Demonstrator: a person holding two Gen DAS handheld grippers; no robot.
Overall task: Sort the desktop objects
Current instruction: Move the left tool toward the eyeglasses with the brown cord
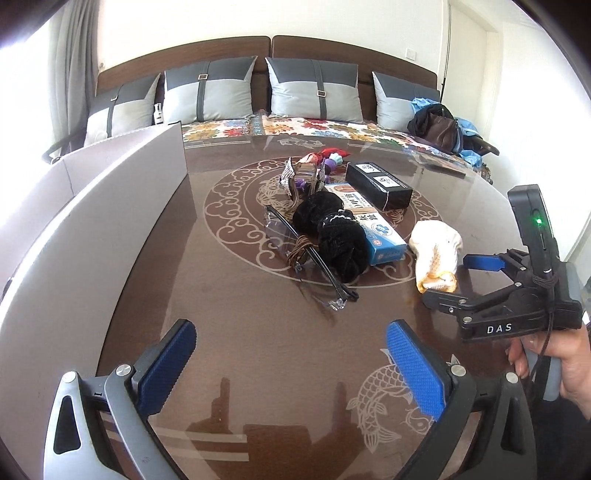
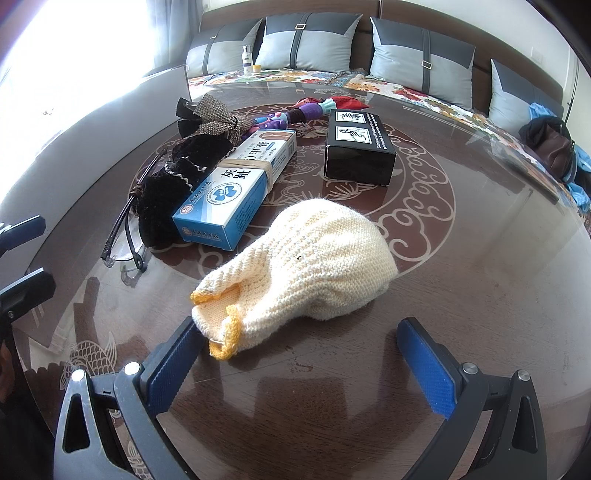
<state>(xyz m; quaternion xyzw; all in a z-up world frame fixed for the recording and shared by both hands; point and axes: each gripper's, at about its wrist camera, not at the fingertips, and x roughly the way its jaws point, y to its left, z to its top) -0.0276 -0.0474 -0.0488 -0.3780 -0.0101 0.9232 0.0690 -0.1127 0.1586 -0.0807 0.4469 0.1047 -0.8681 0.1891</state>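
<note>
A glossy dark brown surface (image 1: 258, 332) with pale cloud and fish patterns reflects bright daylight. Behind the surface stands a bed (image 1: 332, 129) with a floral cover, four grey pillows (image 1: 314, 88), a brown headboard (image 1: 221, 48) and white walls (image 1: 369, 22).

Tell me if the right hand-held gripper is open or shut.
Open. Its blue pads stand wide apart around the glove cuff, touching at most one side, nothing clamped.

Black "DAS" gripper (image 1: 448, 278), blue ribbed fingers (image 1: 482, 263), green light.
</note>
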